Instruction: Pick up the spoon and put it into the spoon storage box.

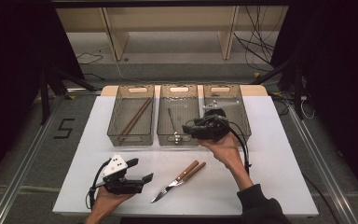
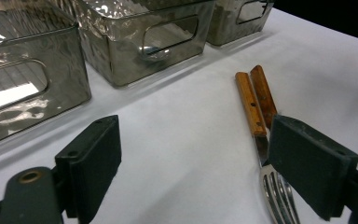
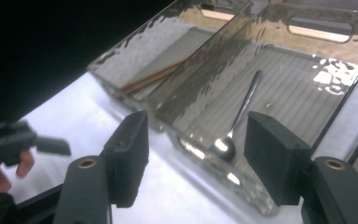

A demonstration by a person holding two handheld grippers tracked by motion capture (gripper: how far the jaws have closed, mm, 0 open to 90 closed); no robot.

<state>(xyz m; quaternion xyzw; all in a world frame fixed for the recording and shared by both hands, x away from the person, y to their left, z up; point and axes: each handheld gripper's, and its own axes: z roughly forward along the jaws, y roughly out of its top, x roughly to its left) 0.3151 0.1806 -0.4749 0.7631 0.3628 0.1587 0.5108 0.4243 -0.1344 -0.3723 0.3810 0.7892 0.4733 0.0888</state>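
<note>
Three clear smoked bins stand in a row at the far edge of the white counter (image 1: 270, 154): the left bin (image 1: 131, 114) holds chopsticks (image 1: 135, 116), the middle bin (image 1: 178, 114) holds a polished steel spoon (image 3: 235, 123) lying lengthwise with its bowl toward the near wall. A fork (image 1: 179, 179) and a knife (image 1: 161, 193) with wooden handles lie side by side on the counter, near the front edge. The left hand (image 1: 107, 200) rests low at the front; the left claw (image 1: 140, 175) points right toward the fork, released, nothing between its jaws. The right hand (image 1: 226, 149) holds the right claw (image 1: 189, 128) over the near end of the middle bin, aimed left; its jaws stand apart and empty, with the spoon below them.
</note>
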